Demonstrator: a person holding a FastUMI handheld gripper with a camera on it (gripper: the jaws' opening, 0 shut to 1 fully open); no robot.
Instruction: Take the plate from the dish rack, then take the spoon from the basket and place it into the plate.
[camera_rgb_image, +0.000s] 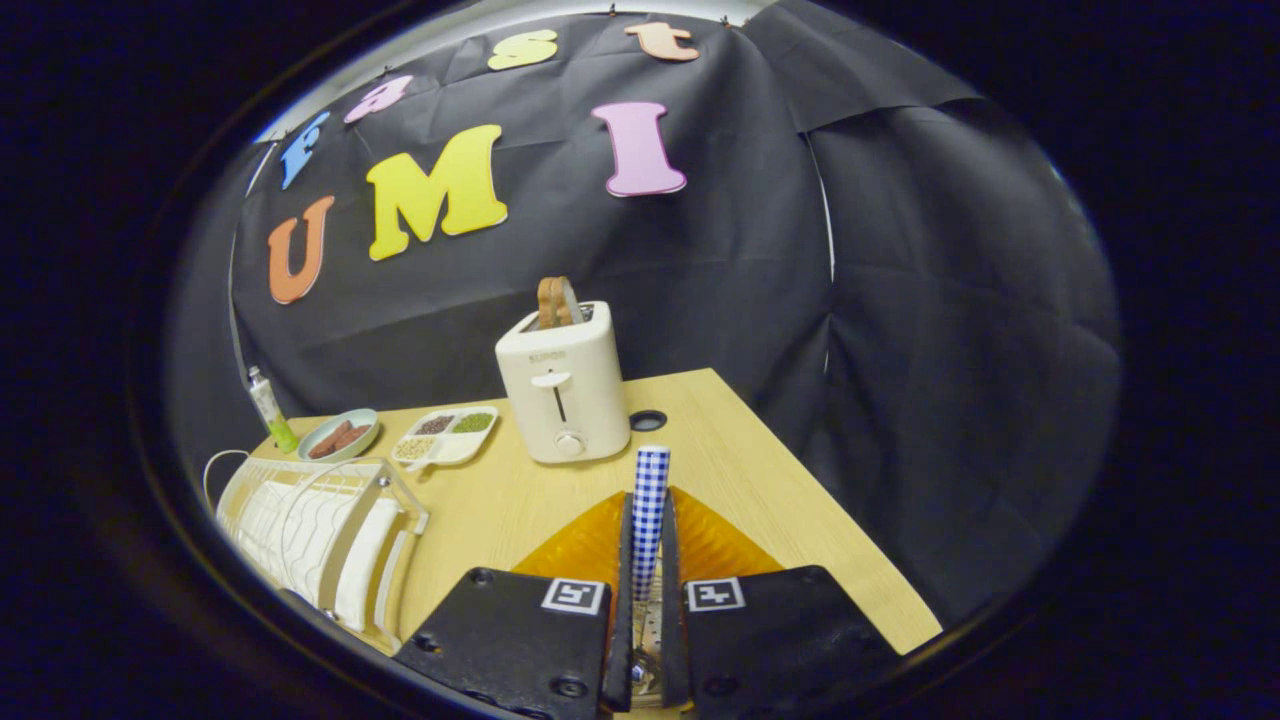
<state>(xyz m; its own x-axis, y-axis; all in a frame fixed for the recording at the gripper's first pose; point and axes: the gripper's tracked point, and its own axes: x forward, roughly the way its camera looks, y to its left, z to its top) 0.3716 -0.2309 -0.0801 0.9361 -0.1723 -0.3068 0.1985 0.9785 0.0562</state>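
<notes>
Gripper (648, 560) fingers stand pressed close together on the spoon (649, 510), pinching its blue-and-white checked handle from both sides so that the handle rises upright between them; lower down a bit of shiny metal shows in the slit between the fingers, probably the spoon's bowl end, though the view there is too cramped to be sure. Just behind the fingers and the spoon lies an orange ribbed thing (590, 545), most likely the basket, resting on the wooden table (760, 470).

Taking the toaster (565, 392) as the mark: it stands on the table straight beyond the spoon, cream-coloured, with brown slices sticking up out of its slot. To the toaster's left sits a divided tray (447, 437) of grains and beans, then a small bowl (339, 436) with brown pieces, then a tube (271, 408) with a green end at the table's far corner. Nearer than these, well left of the toaster, is the white wire dish rack (300, 520), with the plate (362, 560) standing on edge in it.
</notes>
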